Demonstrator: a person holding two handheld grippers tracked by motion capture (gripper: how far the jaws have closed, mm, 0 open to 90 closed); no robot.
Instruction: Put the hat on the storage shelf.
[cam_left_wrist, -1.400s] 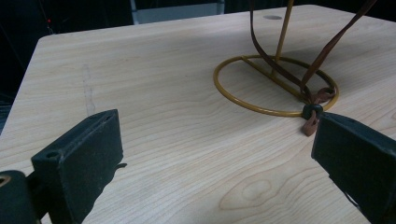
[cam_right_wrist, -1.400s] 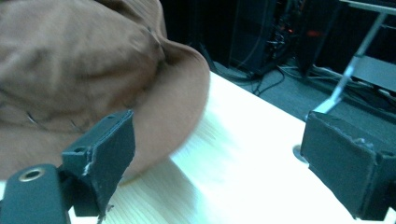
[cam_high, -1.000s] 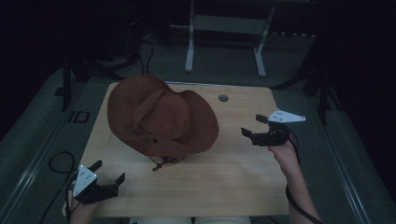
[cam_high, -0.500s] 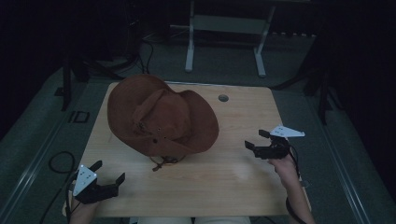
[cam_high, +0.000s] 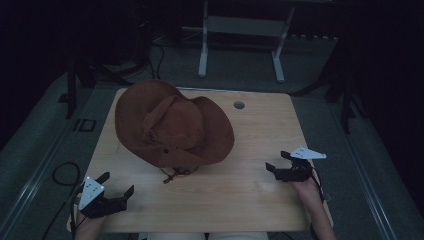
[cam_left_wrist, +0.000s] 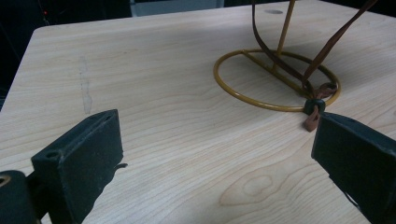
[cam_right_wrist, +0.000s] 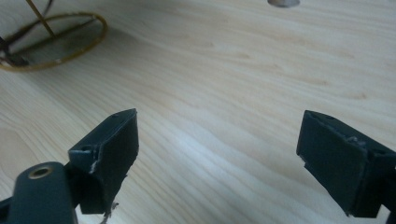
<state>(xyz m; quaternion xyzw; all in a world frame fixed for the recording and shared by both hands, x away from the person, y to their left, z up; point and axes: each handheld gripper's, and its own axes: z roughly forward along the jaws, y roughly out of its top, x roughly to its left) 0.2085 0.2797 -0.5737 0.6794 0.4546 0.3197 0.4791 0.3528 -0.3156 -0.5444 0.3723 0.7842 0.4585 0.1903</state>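
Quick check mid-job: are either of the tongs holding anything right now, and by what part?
Nothing is held. The left tongs and right tongs both stand open over the bare table, apart from the brown hat.

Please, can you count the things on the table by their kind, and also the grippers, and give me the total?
Brown cowboy hat: 1
Yellow wire hat stand: 1
Grippers, both with open jaws: 2, the left gripper and the right gripper
Total: 4

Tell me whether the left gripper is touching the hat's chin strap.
Apart. In the left gripper view, the open left gripper shows bare wooden table between its jaws, and the chin strap hangs beyond the jaw tips with a visible gap.
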